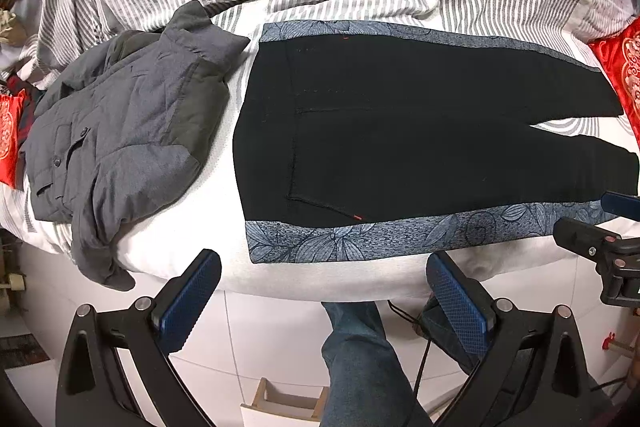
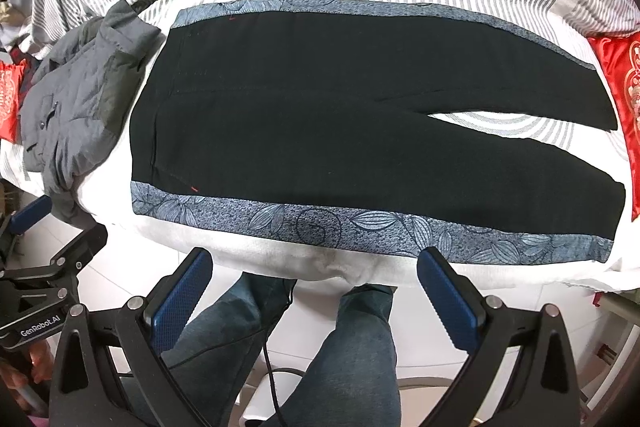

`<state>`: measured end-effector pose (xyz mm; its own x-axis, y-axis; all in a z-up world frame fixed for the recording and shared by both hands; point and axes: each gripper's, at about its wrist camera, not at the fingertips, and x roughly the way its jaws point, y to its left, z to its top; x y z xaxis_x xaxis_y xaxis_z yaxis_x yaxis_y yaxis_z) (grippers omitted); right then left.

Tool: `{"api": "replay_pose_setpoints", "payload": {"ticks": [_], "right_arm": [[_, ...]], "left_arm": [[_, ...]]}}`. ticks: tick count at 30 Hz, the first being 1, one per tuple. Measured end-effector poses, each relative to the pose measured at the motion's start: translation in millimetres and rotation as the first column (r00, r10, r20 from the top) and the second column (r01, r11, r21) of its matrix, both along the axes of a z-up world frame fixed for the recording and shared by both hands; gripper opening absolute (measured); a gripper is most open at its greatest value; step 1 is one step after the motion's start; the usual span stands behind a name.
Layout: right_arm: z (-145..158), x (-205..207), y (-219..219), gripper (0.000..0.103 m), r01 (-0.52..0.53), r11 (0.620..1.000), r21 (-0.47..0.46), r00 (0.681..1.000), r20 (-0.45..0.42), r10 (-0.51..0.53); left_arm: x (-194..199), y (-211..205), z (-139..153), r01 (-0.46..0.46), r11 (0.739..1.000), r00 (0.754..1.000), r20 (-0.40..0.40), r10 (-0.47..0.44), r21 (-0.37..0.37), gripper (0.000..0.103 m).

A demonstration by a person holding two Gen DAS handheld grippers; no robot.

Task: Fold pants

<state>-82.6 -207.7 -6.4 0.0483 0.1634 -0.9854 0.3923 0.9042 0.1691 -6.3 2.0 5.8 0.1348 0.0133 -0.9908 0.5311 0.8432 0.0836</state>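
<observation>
Bed (image 1: 192, 259) w/ black pants (image 1: 400, 131) flat, grey jacket (image 1: 120, 131) beside, both jaws wide, empty

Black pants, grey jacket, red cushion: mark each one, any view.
black pants (image 2: 320, 107), right wrist view, on the seat area above the leg split.
grey jacket (image 1: 120, 131), left wrist view, on the quilted front panel.
red cushion (image 2: 624, 75), right wrist view, on its patterned face at the right edge.
</observation>
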Motion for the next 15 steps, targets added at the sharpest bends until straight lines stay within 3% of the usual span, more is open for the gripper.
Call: {"api": "replay_pose_setpoints", "payload": {"ticks": [4,8,11,15], "right_arm": [[0,-1,-4,0.102,0.0,1.0,-0.002,1.0,0.001,0.0],[1,-5,-12,0.102,-0.005,1.0,0.004,1.0,0.015,0.005],[-3,-9,-17,0.102,-0.016,0.999,0.043,1.0,0.015,0.015],[-18,-23,-21,0.102,0.003,0.98,0.201,1.0,0.021,-0.007]], "left_arm": [[-2,-2,1,-0.024,1.0,1.0,0.006,0.024,0.011,0.103],[-1,4,1,-0.106,0.994,0.994,0.002,0.106,-0.019,0.103],[-1,15,-2,-0.211,0.977,0.978,-0.015,0.21,-0.042,0.103],[-5,32,-14,-0.356,0.929,0.934,-0.071,0.35,-0.101,0.103]]}}
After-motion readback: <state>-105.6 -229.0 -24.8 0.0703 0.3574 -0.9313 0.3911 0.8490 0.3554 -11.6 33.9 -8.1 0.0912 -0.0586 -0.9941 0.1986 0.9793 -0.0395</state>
